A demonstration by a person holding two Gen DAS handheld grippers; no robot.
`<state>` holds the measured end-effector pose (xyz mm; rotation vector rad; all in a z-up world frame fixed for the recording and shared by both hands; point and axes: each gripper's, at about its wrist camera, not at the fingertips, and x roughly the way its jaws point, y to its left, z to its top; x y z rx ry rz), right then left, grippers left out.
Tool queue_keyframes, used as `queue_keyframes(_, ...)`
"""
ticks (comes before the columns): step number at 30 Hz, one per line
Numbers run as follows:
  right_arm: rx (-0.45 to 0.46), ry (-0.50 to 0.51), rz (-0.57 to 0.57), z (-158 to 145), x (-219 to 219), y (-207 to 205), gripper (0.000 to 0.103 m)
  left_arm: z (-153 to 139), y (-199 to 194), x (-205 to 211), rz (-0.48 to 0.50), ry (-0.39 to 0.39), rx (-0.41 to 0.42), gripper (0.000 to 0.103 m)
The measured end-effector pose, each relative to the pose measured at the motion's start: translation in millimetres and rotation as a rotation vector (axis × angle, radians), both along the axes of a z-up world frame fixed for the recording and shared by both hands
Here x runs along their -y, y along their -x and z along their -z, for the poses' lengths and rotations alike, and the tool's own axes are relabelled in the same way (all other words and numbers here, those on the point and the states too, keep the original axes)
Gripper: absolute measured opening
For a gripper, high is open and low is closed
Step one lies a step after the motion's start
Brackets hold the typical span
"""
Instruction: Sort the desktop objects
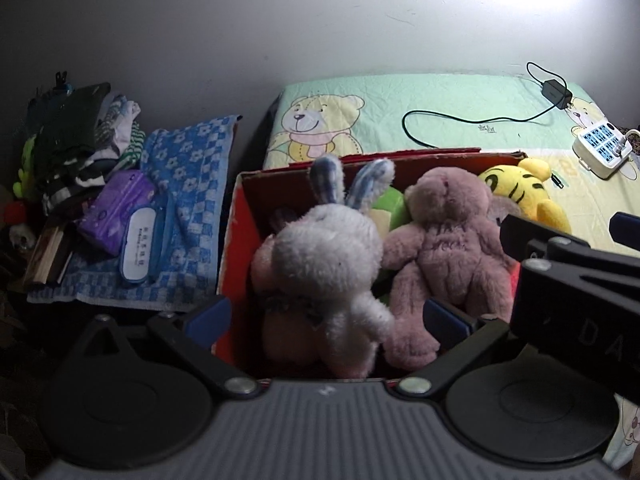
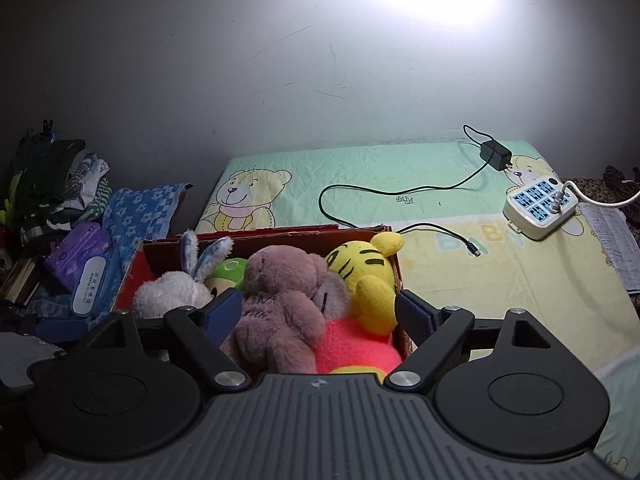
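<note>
Plush toys fill an open red cardboard box (image 2: 132, 268) on a bed sheet printed with cartoon bears (image 2: 360, 176): a white rabbit with blue-checked ears (image 1: 324, 256), a mauve teddy bear (image 1: 448, 248), and a yellow tiger with black stripes (image 2: 368, 272) lying on something bright pink. Both tools hover over the box. The left hand-held gripper (image 1: 326, 316) is spread wide around the rabbit; the right hand-held gripper (image 2: 320, 312) is spread wide around the teddy. A black charger cable (image 2: 360, 192) and white power strip (image 2: 536, 208) lie on the sheet beyond.
</note>
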<state>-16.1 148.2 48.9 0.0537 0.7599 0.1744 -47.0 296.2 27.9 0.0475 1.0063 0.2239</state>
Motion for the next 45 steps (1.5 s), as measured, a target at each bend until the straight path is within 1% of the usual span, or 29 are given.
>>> queue_keyframes(3, -0.029, 0.042, 0.013, -2.2, -10.3, -2.2, 0.09, -0.2, 0.5, -9.4, -0.003, 0.013, -0.004, 0.103)
queue_keyframes(7, -0.098, 0.052, 0.015, -3.7, -17.3, -7.7, 0.09, 1.1, -5.9, -16.6, 0.004, 0.003, -0.035, 0.103)
queue_keyframes(11, -0.137, 0.047, 0.028, -6.4, -18.5, -12.2, 0.09, 5.0, -9.1, -26.4, 0.001, 0.05, -0.067, 0.102)
queue_keyframes(15, -0.153, 0.076, 0.035, -8.2, -22.1, -14.3, 0.09, 7.0, -9.6, -32.7, -0.004, 0.084, -0.078, 0.102)
queue_keyframes(17, -0.16, 0.088, 0.038, -7.6, -22.3, -12.3, 0.09, 7.3, -8.0, -34.6, -0.016, 0.084, -0.075, 0.102)
queue_keyframes(19, -0.168, 0.086, 0.034, -6.8, -21.7, -11.0, 0.09, 10.7, -7.7, -35.2, -0.03, 0.087, -0.09, 0.102)
queue_keyframes(21, -0.16, 0.095, 0.03, -6.8, -22.1, -9.9, 0.09, 15.0, -7.2, -36.5, -0.03, 0.108, -0.103, 0.102)
queue_keyframes(24, -0.161, 0.099, 0.019, -6.0, -22.1, -9.8, 0.09, 17.6, -7.6, -34.2, -0.028, 0.091, -0.112, 0.102)
queue_keyframes(26, -0.169, 0.083, 0.006, -5.2, -20.9, -10.7, 0.09, 16.1, -7.8, -32.7, -0.032, 0.076, -0.103, 0.102)
queue_keyframes(29, -0.173, 0.085, -0.012, -2.9, -21.2, -13.9, 0.09, 15.3, -8.7, -31.5, -0.046, 0.048, -0.088, 0.102)
queue_keyframes(32, -0.174, 0.078, -0.025, -2.0, -21.0, -17.0, 0.09, 19.4, -13.2, -32.4, -0.046, 0.054, -0.114, 0.102)
queue_keyframes(33, -0.177, 0.074, -0.028, -1.3, -20.4, -18.4, 0.09, 20.4, -14.6, -31.5, -0.044, 0.046, -0.118, 0.102)
queue_keyframes(35, -0.188, 0.071, -0.033, 1.6, -19.6, -21.5, 0.09, 22.1, -16.8, -31.1, -0.053, 0.035, -0.118, 0.102)
queue_keyframes(37, -0.204, 0.071, -0.039, 4.7, -18.9, -24.8, 0.09, 23.4, -18.7, -31.6, -0.056, 0.046, -0.12, 0.102)
queue_keyframes(40, -0.212, 0.057, -0.038, 7.5, -17.4, -28.2, 0.09, 25.5, -21.0, -28.7, -0.048, 0.024, -0.123, 0.102)
queue_keyframes(45, -0.221, 0.046, -0.044, 10.2, -18.0, -35.4, 0.09, 27.9, -28.4, -33.7, -0.039, 0.069, -0.147, 0.102)
